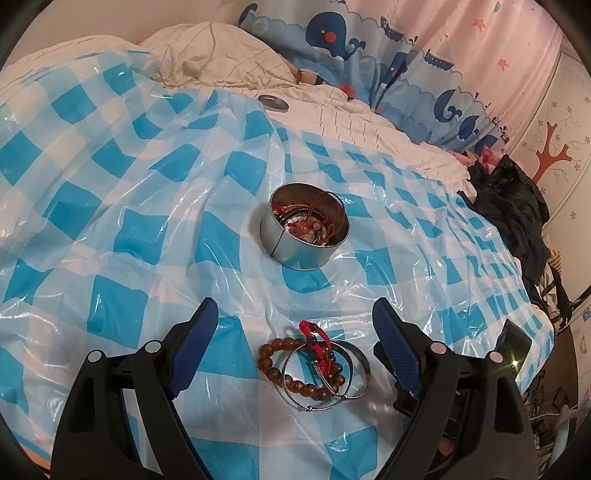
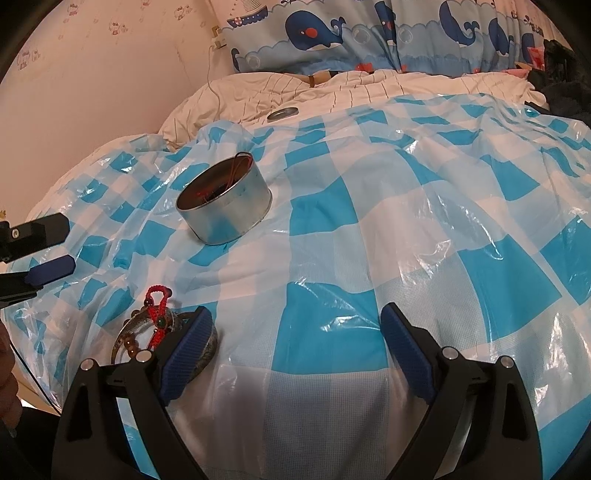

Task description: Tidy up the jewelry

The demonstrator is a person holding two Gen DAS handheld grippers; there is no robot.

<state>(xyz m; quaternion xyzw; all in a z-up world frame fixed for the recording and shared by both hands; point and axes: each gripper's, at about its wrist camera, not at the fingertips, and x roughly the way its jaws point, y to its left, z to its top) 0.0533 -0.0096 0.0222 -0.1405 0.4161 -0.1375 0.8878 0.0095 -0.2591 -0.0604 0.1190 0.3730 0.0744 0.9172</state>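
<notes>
A round metal tin [image 1: 304, 230] holding several bracelets and red cords stands on the blue-checked plastic sheet [image 1: 147, 206]; it also shows in the right wrist view [image 2: 225, 206]. A pile of jewelry lies in front of it: a brown bead bracelet [image 1: 295, 384], a red cord bracelet [image 1: 314, 338] and silver bangles [image 1: 354, 362]. My left gripper [image 1: 293, 314] is open and empty, just above this pile. My right gripper [image 2: 297, 321] is open and empty, to the right of the pile [image 2: 159, 325], which its left finger partly hides.
The tin's lid [image 1: 274, 102] lies at the far edge of the sheet on the white quilt [image 1: 351, 110]. A whale-print pillow [image 2: 332, 33] lies at the back. Dark clothes [image 1: 513, 206] are heaped at the right edge of the bed. The left gripper's fingers [image 2: 51, 269] show at the right view's left edge.
</notes>
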